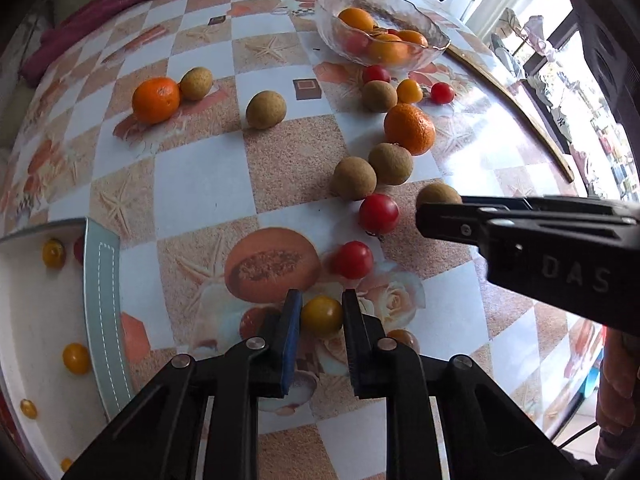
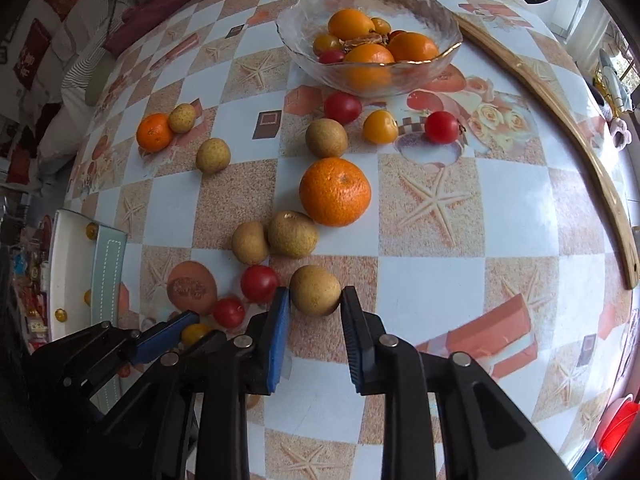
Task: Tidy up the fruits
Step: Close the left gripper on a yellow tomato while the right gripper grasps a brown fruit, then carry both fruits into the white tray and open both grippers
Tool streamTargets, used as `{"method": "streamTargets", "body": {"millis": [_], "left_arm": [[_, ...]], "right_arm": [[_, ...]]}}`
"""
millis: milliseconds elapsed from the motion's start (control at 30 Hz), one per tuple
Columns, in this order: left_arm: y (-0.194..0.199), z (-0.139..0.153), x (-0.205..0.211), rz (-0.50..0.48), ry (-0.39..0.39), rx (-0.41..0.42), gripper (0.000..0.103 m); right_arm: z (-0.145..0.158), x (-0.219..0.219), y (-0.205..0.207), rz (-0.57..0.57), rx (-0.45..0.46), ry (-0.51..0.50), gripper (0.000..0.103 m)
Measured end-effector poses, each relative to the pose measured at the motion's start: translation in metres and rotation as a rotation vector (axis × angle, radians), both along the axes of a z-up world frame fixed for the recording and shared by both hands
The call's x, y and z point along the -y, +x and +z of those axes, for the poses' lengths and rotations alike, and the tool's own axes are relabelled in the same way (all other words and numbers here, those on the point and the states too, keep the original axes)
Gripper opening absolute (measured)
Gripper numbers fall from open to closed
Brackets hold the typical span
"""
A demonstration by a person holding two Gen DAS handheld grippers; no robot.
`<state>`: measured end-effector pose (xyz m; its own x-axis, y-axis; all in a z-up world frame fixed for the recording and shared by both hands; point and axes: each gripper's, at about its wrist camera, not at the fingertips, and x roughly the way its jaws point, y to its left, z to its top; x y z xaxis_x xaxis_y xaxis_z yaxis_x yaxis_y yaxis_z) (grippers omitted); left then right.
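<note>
Pick step, both sides. Left gripper [image 1: 321, 316] pinching yellow tomato [image 1: 322, 315] on table [image 1: 192, 184]; right gripper [image 2: 315, 300] pinching longan [image 2: 315, 290]. Next, likely: lift; tomato to tray [image 1: 24, 300], longan to bowl [image 2: 420, 12].

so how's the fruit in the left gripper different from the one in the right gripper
The left gripper brackets a small yellow tomato; the right gripper brackets a brown longan.
The yellow tomato is smooth and glossy; the longan is matte and speckled.
The longan fills a wider gap between the fingers than the tomato does.
Both are round, sit on the table, and lie between blue-padded fingers.
</note>
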<state>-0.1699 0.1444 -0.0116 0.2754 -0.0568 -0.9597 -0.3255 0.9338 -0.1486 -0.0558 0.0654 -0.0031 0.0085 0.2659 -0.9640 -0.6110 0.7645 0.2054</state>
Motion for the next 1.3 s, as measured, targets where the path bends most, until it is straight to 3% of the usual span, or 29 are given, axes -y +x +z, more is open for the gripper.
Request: {"method": "streamTargets", "body": {"millis": [633,933,1300], "left_arm": [[-0.036,0.045,-0.008,0.018,-0.018,0.061,0.022],[-0.07,0.066,-0.036,0.075,0.0,0.09,0.022],[-0.117,0.073,-0.089,0.187,0.026,0.095,0.022]], "right_arm": [[0.037,0.052,-0.042,-0.048,-0.038,0.025,0.028],[0.057,0.033,-0.06,-0.014,-0.02,0.029,0.028],[0.068,-0.031,-0.097,0.093,-0.01,0.039,0.028]]}}
